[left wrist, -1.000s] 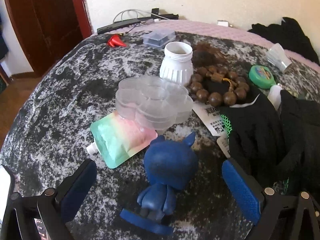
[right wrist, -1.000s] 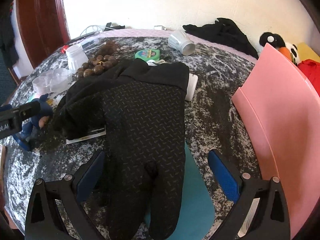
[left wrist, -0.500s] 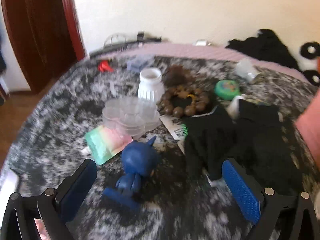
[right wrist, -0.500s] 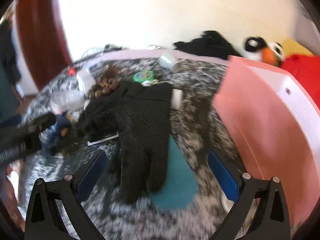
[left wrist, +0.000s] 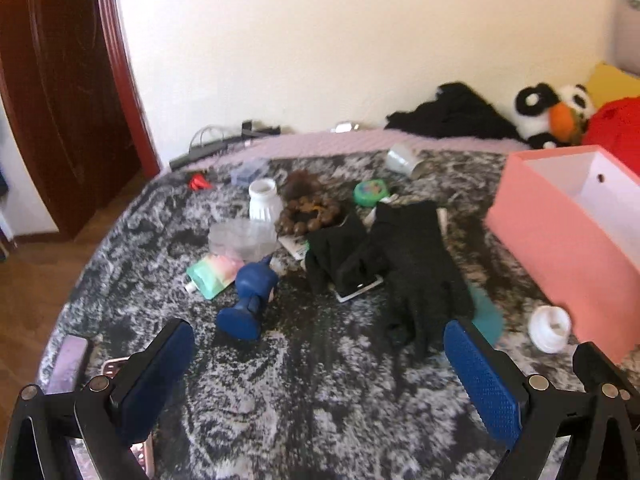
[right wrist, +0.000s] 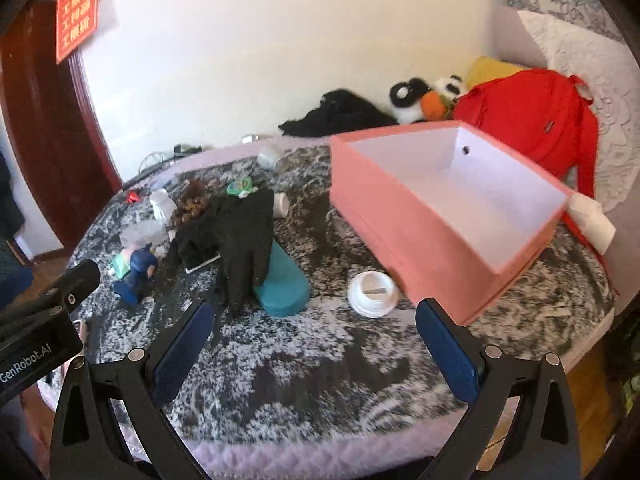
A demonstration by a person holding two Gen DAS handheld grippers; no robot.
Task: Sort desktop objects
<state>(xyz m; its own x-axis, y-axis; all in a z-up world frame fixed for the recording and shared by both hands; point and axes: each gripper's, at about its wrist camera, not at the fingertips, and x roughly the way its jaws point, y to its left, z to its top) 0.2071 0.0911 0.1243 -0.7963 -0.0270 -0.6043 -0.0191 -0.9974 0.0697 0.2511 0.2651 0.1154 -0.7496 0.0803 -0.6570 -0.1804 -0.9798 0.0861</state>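
Observation:
An open pink box [right wrist: 448, 220] with a white inside stands on the right of the mottled black-and-white cover [right wrist: 312, 376]. Left of it lie black gloves [right wrist: 240, 236], a teal case [right wrist: 284, 280], a blue toy figure [right wrist: 138, 274], a wooden bead bracelet [left wrist: 308, 214], a white jar [left wrist: 264, 200] and a white lid [right wrist: 372, 288]. My left gripper [left wrist: 320, 376] is open above the near edge, nothing between its fingers. My right gripper [right wrist: 316, 352] is open too, held back from the lid and box.
A green round case [left wrist: 370, 192], a clear tray [left wrist: 240, 236], a pastel pouch [left wrist: 214, 276] and a tipped cup [left wrist: 402, 158] lie further back. A red backpack [right wrist: 532, 120], a plush panda [right wrist: 424, 98] and black cloth [right wrist: 340, 114] line the wall. A dark door [left wrist: 60, 100] stands left.
Both grippers have pulled back and up from the objects. The gloves and toy now look smaller and farther; the whole pink box has come into view. Both stay open.

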